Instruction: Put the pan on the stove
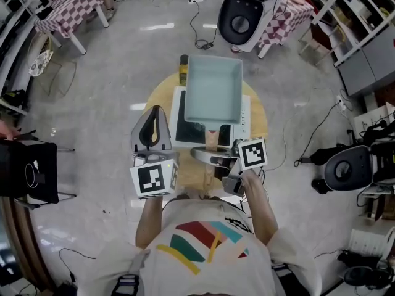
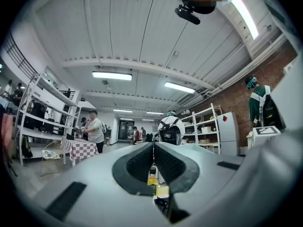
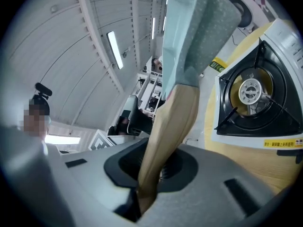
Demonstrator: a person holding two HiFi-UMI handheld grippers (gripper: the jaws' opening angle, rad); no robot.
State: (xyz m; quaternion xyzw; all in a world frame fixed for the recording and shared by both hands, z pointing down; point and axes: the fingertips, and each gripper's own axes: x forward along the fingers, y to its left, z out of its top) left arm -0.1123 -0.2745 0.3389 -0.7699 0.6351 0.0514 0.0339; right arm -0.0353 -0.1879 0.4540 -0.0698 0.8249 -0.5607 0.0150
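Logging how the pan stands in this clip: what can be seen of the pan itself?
The pan is rectangular and pale blue-green, with straight walls, an empty inside and a speckled underside. A tan, wood-like handle runs from one short side. The right gripper is shut on that handle, and nothing else touches the pan. It hangs tilted over the stove and is not set down: the burner shows bare beside it.

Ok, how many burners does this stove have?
1: the burner sits in the middle of the stove, below the lifted pan; the stove's far edge is cut off.
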